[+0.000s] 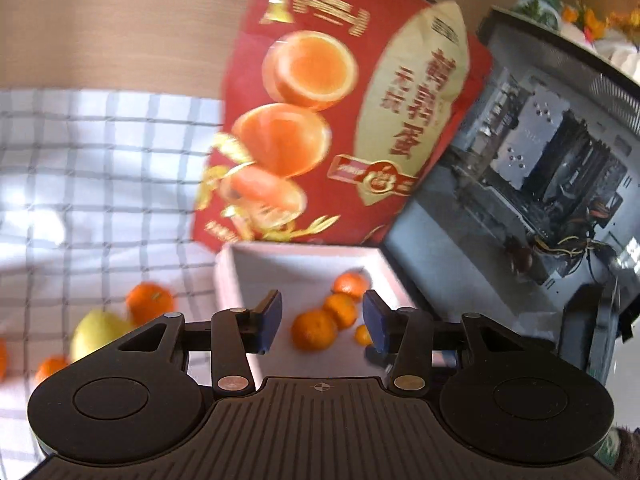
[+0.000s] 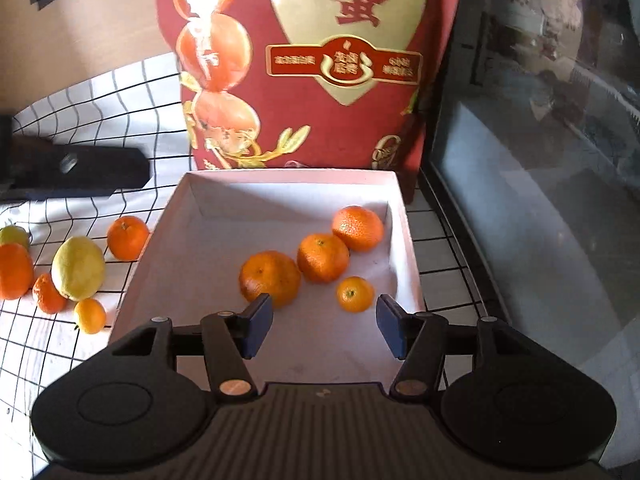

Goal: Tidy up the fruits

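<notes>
Four dimpled round tangerines (image 2: 322,258) sit in the smooth white box (image 2: 402,216) (rectangular).

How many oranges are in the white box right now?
4: a large one nearest the right gripper, one beside it, one by the box's far right corner, and a small one near the right wall.

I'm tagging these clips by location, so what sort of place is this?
Probably a home desk or table: a checked cloth under loose fruit, a red food bag standing behind a white box, and an opened computer case alongside.
</notes>
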A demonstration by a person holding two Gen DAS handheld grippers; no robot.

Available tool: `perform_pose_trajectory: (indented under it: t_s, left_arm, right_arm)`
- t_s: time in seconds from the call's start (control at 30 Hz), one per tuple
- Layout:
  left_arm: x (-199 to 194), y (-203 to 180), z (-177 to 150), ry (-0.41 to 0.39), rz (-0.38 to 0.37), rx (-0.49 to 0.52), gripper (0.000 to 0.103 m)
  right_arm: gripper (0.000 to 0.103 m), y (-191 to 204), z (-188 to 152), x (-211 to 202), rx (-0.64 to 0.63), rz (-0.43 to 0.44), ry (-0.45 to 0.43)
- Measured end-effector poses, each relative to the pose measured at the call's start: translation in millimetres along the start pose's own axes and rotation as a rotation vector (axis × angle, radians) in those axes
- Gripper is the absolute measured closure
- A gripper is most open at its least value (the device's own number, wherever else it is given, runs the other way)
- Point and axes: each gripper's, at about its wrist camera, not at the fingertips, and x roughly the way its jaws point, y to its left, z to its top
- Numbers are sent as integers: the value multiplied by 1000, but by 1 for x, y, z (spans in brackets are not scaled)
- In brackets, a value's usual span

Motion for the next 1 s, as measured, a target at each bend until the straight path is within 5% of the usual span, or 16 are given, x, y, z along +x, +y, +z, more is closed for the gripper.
perform_pose_trajectory:
  t_s: [0.27,0.43,0.77,1.0]
  left_arm:
    - [-73,78,-57,-7,199,-154,54]
    - [-109,124,-86,0,293,-270,54]
    - [-158,154,-113,-27,384,-305,54]
    - [-168,148,-136,14,393,-264,54]
  right_arm:
    - [39,34,-10,-16,-68,-37,-49]
    - [37,67,-13,-27,-120,12,-74]
    - [36,158,-15,-24,-295,164,-81]
    - [35,197,-5,4,-305,246,-58]
